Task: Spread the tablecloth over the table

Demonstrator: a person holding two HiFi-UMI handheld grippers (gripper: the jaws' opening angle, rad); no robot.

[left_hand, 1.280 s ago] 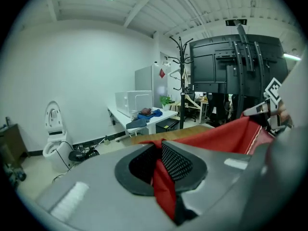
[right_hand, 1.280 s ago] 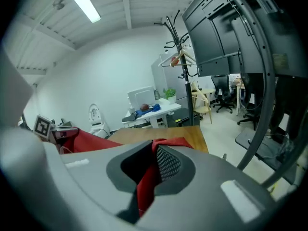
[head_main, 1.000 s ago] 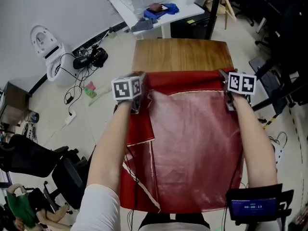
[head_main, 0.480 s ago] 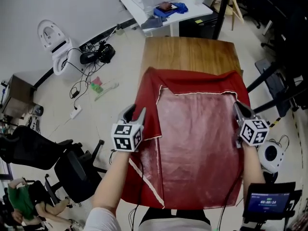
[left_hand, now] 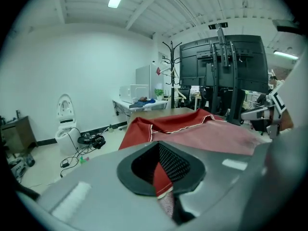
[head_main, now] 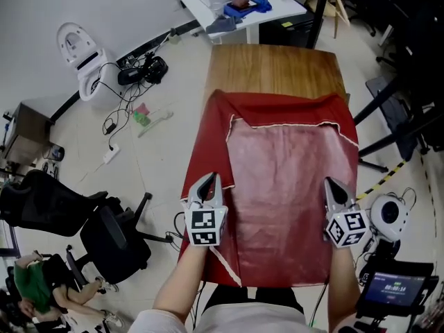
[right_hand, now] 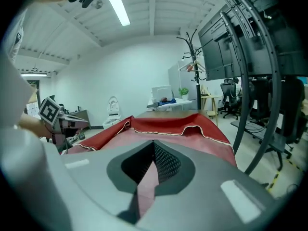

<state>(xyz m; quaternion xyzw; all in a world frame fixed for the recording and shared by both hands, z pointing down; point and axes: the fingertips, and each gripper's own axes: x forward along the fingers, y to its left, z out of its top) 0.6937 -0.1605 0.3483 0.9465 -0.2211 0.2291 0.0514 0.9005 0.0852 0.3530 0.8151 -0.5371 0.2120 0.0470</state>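
A red tablecloth (head_main: 284,179) lies along the wooden table (head_main: 277,68), with its far hem folded back on itself and the table's far end bare. My left gripper (head_main: 208,184) sits at the cloth's near left edge, shut on a fold of the tablecloth (left_hand: 162,178). At the near right edge, my right gripper (head_main: 332,187) is shut as well, pinching the tablecloth (right_hand: 146,186). In the left gripper view the cloth (left_hand: 192,129) stretches away toward the far end. The near end hangs over the table's edge in front of me.
A white desk (head_main: 243,12) with blue items stands beyond the table. Left of it are a white toilet-shaped unit (head_main: 80,47) and cables (head_main: 139,71). A black office chair (head_main: 104,234) stands near left; black stand legs (head_main: 395,116) and a round white device (head_main: 388,214) are at the right.
Both grippers have drawn back from the cloth's far end to its near end. Their jaws stood apart half a second ago and are now shut on the cloth's side edges.
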